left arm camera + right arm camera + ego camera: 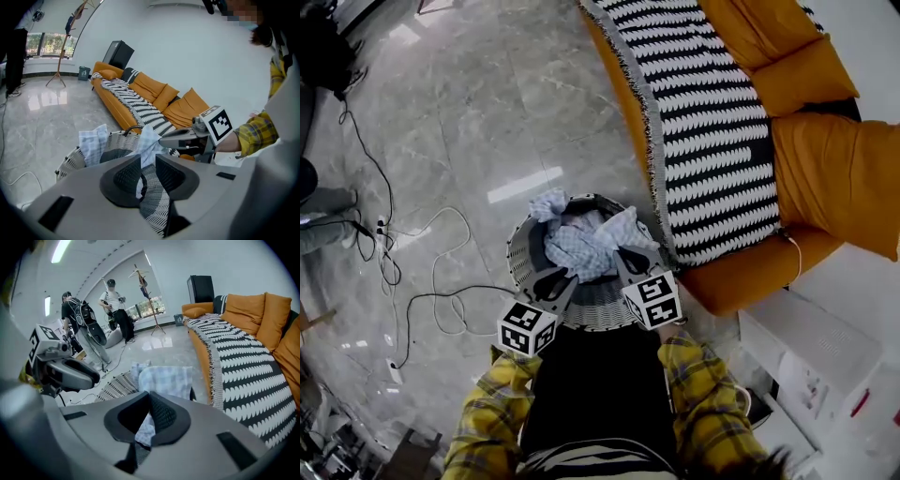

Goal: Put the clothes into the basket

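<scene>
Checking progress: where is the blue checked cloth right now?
Head view, centre: the checked cloth sits in the basket left of the sofa, pinched by the left gripper and right gripper.

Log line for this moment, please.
left gripper: shut on cloth | right gripper: shut on cloth | cloth: bunched in basket

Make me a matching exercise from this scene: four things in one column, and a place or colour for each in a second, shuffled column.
Things:
1. basket
2. checked cloth
3. sofa
4. striped blanket

Place or colour:
A. orange
B. draped over the sofa
C. stands on the grey floor
D. light blue, bunched at the basket's mouth

Pairs: 1-C, 2-D, 3-A, 4-B
</scene>
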`<move>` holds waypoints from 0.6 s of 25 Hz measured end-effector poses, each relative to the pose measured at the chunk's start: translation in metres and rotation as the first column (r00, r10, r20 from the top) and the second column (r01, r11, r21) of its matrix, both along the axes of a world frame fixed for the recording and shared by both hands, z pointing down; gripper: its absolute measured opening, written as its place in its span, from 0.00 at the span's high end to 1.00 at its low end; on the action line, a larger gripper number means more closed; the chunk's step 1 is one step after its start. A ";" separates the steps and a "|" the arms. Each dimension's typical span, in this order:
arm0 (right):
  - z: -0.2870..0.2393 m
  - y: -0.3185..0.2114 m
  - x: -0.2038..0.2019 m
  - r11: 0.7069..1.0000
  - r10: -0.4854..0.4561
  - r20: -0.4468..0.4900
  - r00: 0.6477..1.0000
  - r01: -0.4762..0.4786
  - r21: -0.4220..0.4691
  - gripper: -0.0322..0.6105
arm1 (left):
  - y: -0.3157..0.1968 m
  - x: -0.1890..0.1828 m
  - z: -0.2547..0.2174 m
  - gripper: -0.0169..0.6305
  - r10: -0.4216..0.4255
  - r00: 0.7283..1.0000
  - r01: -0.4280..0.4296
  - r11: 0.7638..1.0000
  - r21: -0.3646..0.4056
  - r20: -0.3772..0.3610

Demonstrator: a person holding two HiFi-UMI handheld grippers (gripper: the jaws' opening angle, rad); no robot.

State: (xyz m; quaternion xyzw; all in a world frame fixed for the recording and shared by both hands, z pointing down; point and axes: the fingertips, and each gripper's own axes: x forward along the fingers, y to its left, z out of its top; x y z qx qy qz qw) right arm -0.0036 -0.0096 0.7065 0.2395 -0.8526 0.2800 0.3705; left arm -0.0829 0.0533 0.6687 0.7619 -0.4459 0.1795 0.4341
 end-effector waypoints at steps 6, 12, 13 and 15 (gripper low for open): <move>-0.016 0.051 -0.009 0.999 -0.030 -0.005 1.000 0.030 -0.045 0.90 | 0.017 -0.006 -0.015 0.81 -0.021 1.000 0.021 1.000 0.010 0.000; -0.048 0.063 -0.007 1.000 -0.019 0.006 1.000 0.019 -0.022 0.90 | 0.028 -0.011 -0.036 0.81 -0.033 0.999 0.033 0.999 0.033 -0.002; -0.055 0.062 -0.006 1.000 -0.012 0.007 1.000 0.012 -0.012 0.90 | 0.029 -0.012 -0.041 0.81 -0.036 0.999 0.036 0.999 0.037 -0.002; -0.068 0.061 -0.004 1.000 0.004 0.021 1.000 -0.004 0.001 0.90 | 0.031 -0.014 -0.050 0.81 -0.045 0.999 0.045 0.998 0.041 -0.004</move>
